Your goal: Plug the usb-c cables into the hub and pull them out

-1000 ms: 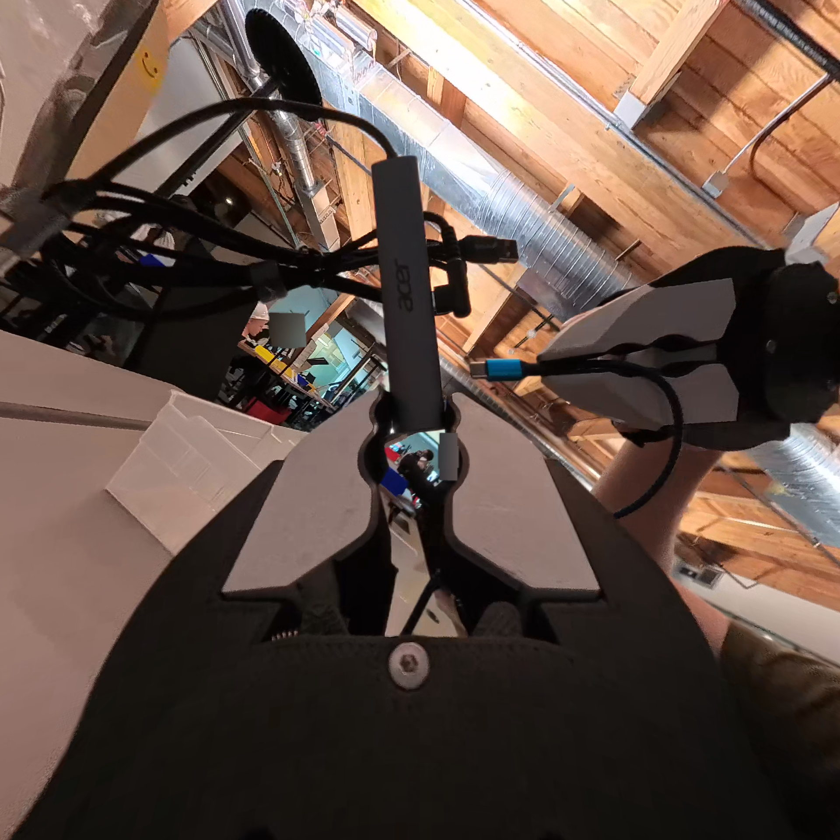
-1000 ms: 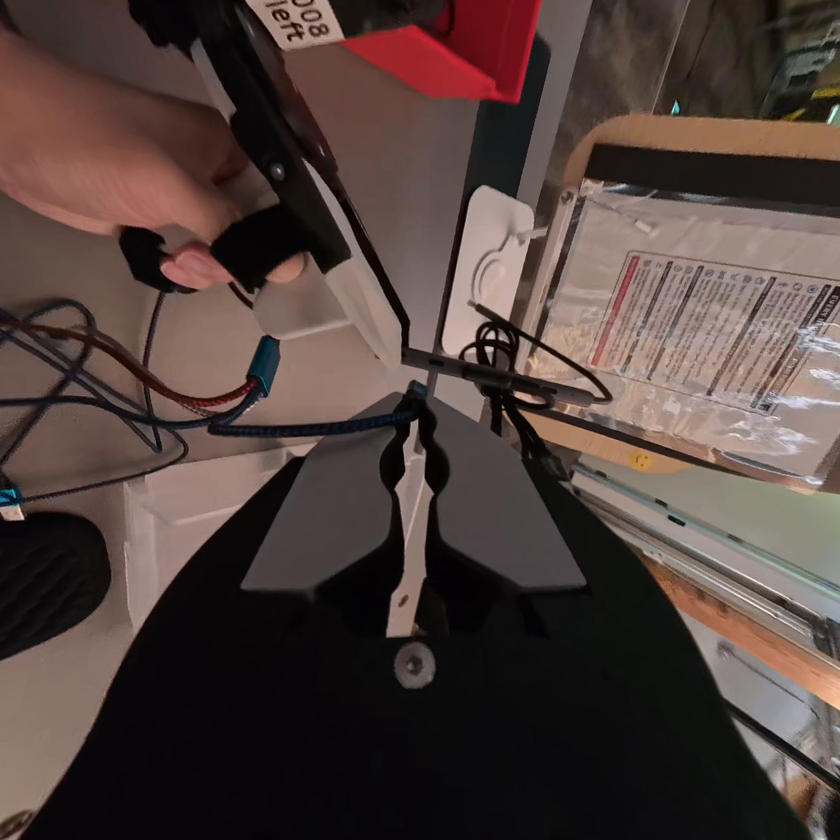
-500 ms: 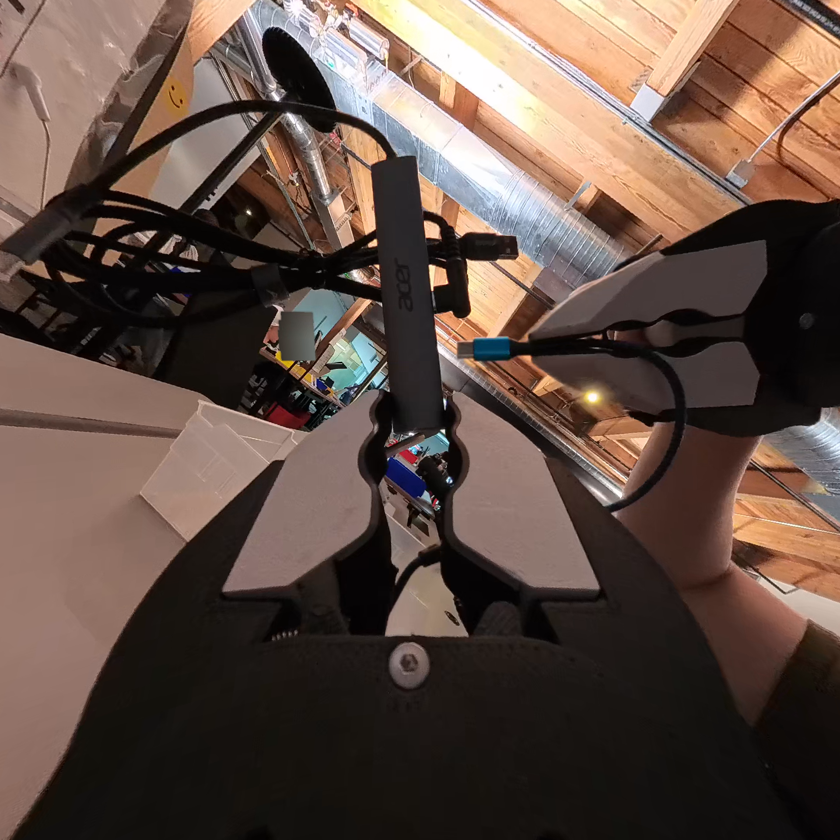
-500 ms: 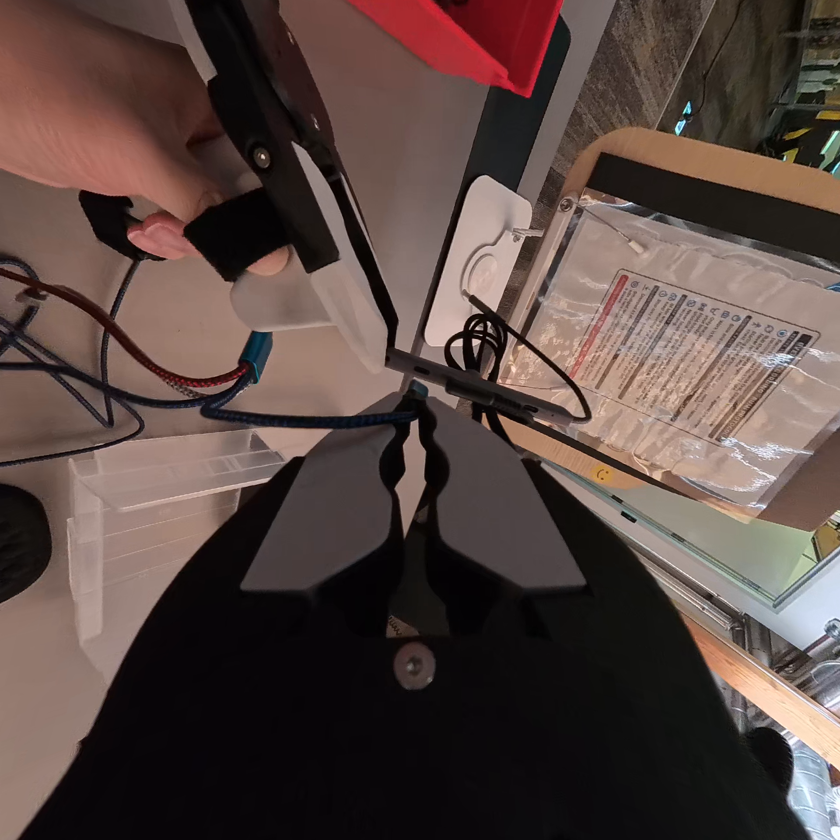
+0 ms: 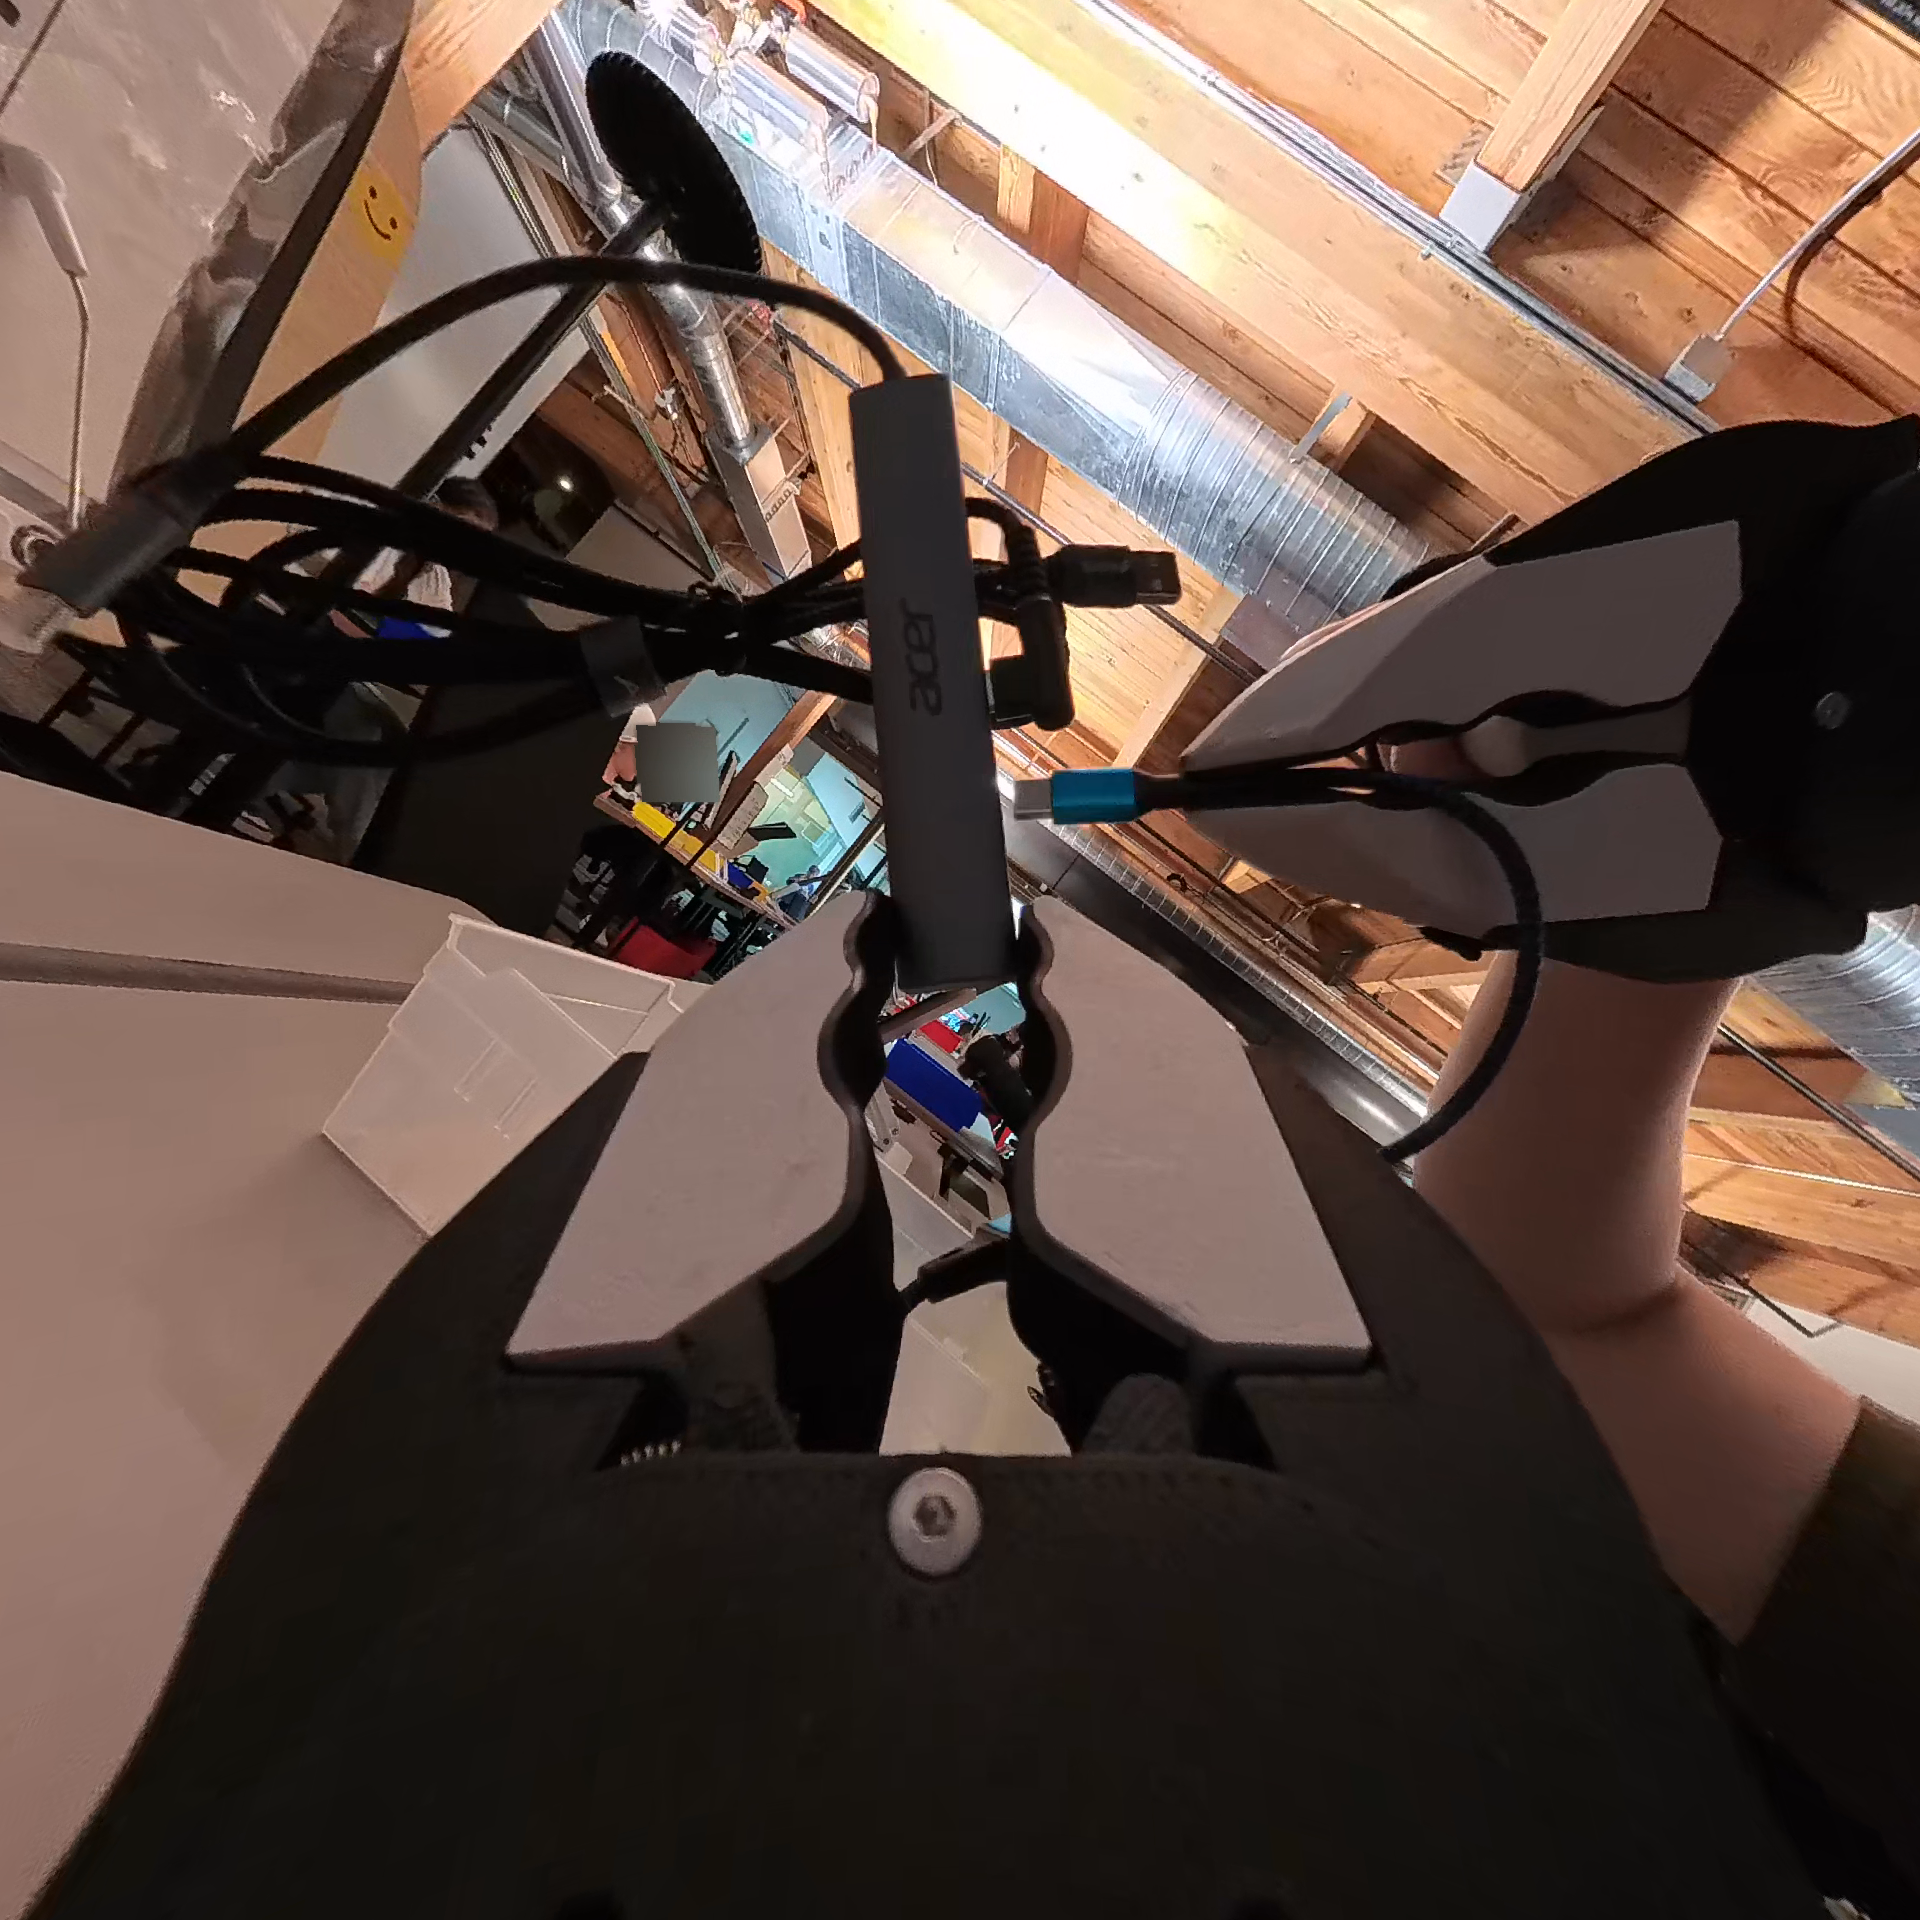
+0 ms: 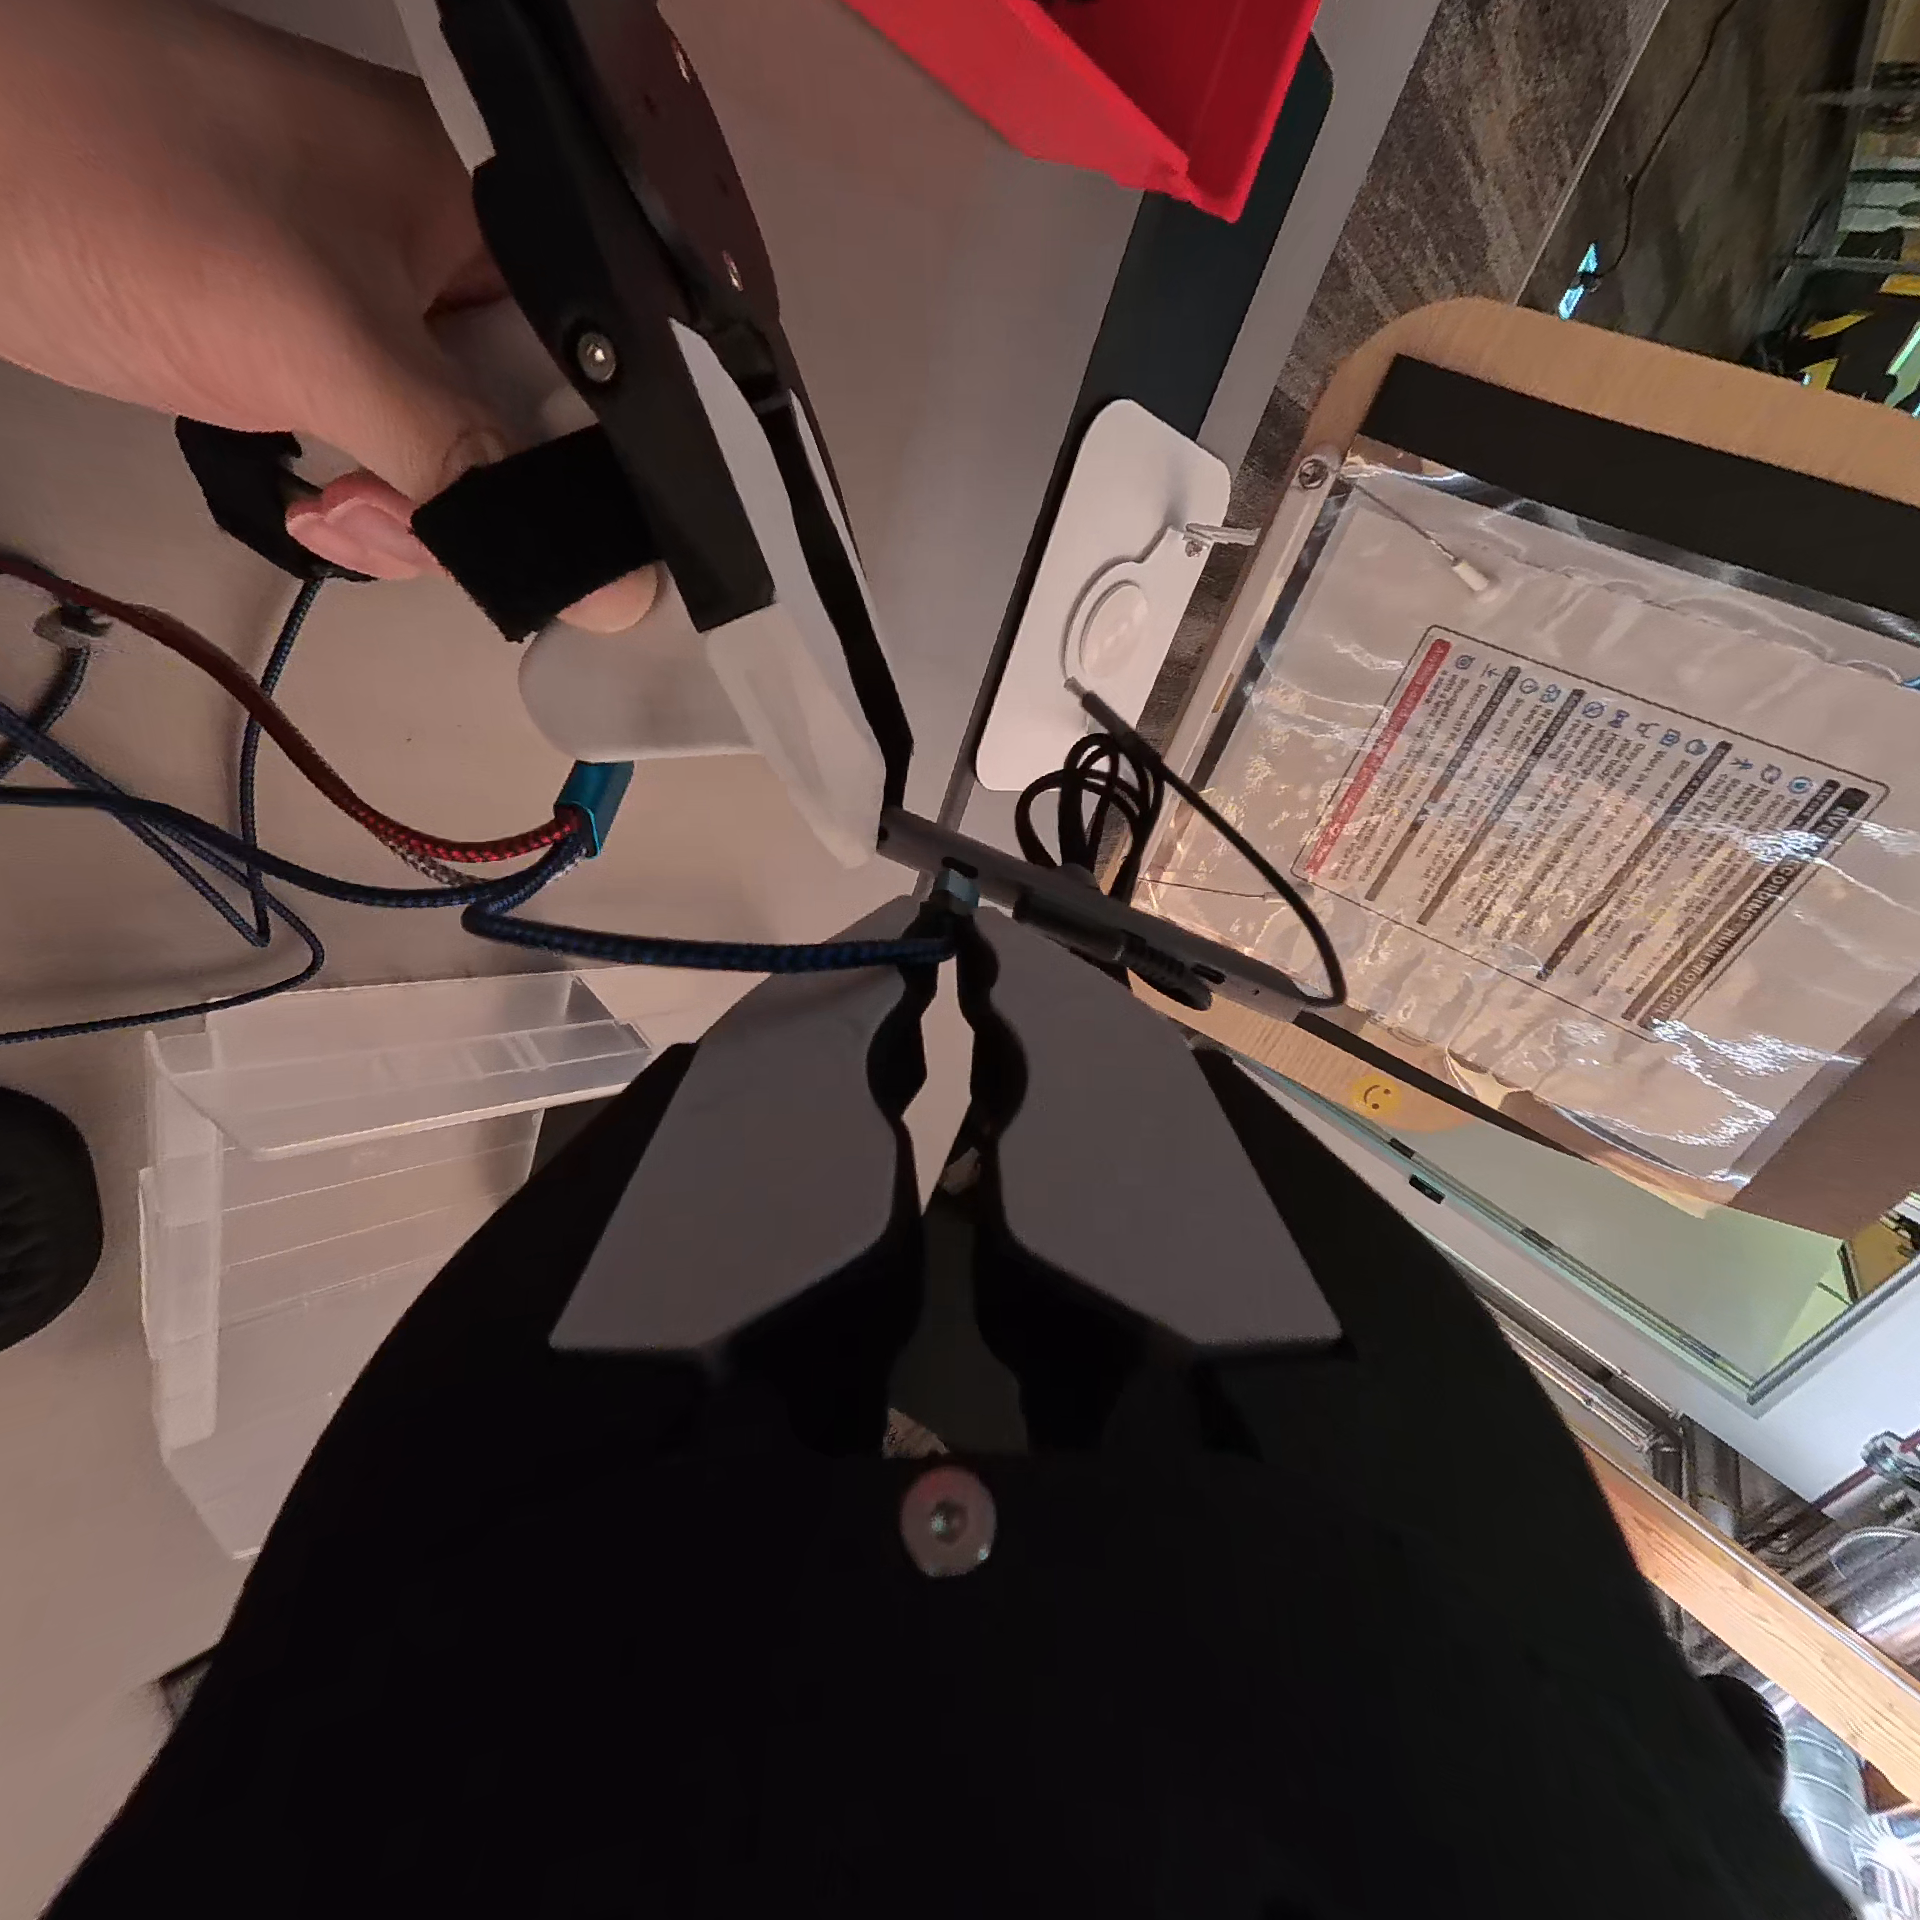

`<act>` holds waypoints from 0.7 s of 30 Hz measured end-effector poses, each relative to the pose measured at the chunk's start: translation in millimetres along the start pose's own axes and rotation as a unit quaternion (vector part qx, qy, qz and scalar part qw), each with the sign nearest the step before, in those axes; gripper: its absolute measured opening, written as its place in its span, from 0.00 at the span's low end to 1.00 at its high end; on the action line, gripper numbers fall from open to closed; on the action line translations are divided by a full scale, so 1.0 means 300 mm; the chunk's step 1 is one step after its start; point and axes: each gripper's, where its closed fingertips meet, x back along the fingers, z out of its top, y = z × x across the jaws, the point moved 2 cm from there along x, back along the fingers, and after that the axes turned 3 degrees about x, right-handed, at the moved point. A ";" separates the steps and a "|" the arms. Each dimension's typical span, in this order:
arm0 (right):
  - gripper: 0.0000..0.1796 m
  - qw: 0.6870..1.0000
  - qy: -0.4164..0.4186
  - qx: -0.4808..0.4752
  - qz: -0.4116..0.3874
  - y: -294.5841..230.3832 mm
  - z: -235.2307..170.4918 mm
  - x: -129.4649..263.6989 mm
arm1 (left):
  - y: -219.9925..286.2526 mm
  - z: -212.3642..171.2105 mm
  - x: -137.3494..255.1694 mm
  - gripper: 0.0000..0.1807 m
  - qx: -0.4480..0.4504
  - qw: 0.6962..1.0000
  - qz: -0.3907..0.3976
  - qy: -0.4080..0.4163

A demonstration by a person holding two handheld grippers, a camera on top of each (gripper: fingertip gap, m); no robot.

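Jaws of the left gripper [image 5: 945,930] clamp the lower end of the grey hub [image 5: 930,675]; the right gripper [image 5: 1195,764] pinches the braided usb-c cable [image 5: 1496,831], its blue-collared plug [image 5: 1081,798] just beside the hub's edge.

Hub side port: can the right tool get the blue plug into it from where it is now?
Probably yes. The right tool holds the blue plug with its metal tip pointing at the hub, just short of its edge. The left tool clamps the hub's lower end, and nothing lies in the gap.
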 end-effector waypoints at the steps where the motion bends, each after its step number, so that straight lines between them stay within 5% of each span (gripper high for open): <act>1: 0.02 1.000 0.000 -0.001 -0.001 -0.001 0.000 0.000 | 0.003 -0.001 -0.001 0.12 -0.002 1.000 -0.001 -0.001; 21: 0.02 0.999 -0.013 0.013 0.028 -0.010 -0.015 0.002 | 0.013 -0.009 -0.006 0.12 0.026 1.000 -0.017 0.002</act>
